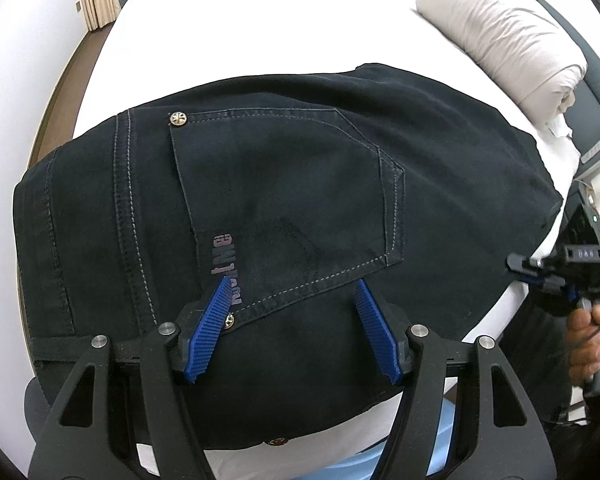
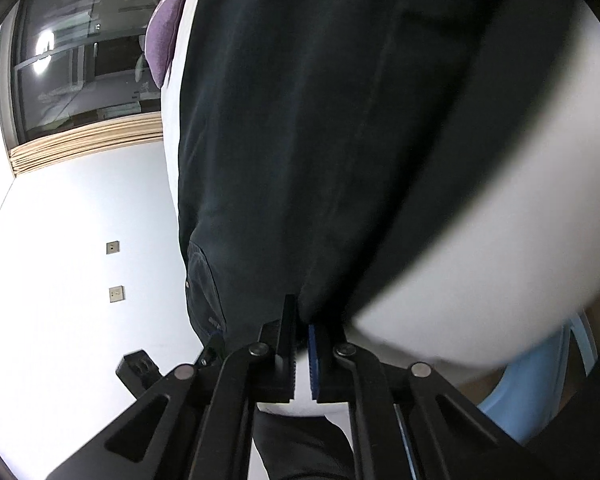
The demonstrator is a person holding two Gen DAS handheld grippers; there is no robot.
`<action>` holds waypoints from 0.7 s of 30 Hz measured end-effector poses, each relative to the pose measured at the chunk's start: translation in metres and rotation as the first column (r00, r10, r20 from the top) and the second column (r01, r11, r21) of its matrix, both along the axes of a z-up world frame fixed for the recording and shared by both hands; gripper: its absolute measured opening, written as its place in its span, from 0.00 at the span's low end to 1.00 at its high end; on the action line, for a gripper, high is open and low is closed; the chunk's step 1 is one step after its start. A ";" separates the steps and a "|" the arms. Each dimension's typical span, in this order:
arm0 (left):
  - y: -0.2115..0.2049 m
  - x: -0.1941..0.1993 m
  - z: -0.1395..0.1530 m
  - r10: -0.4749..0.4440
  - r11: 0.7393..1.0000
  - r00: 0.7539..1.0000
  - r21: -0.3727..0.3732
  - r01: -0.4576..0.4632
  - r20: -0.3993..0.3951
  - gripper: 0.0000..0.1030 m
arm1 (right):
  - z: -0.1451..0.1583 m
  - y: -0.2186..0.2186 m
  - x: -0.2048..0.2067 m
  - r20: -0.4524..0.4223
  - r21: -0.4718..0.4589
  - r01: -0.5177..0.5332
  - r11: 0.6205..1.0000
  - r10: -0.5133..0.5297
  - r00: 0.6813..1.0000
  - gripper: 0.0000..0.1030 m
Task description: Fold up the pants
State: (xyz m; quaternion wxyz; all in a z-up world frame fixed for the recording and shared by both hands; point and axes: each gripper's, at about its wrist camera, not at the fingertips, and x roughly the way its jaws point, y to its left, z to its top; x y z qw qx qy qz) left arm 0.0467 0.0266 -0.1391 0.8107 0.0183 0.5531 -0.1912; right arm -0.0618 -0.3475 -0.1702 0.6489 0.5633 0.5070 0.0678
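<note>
White bed carries blurred dark pants; left tongs gape empty, right tongs pinch their edge.

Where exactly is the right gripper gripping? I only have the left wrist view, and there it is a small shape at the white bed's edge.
Observer: In the right wrist view, the right gripper has its jaws almost together, with the edge of the dark navy denim pants pinched between the tips.
Operator: What lies beyond the pants on that side?
Observer: A large dark glass window, which your view does not show.
</note>
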 end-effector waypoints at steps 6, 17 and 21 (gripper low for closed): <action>-0.001 0.002 0.000 0.005 1.000 1.000 -0.001 -0.005 -0.002 0.61 | 0.012 -0.014 0.001 0.029 -0.013 0.045 0.999 -0.044 0.999 0.29; -0.006 0.003 -0.002 0.009 1.000 1.000 0.010 -0.009 -0.001 0.61 | 0.022 -0.107 -0.015 0.073 -0.094 0.299 0.949 -0.293 0.953 0.05; -0.007 0.003 -0.002 0.006 1.000 1.000 0.010 -0.006 -0.002 0.61 | 0.019 -0.108 -0.027 0.067 -0.081 0.313 0.946 -0.308 0.949 0.02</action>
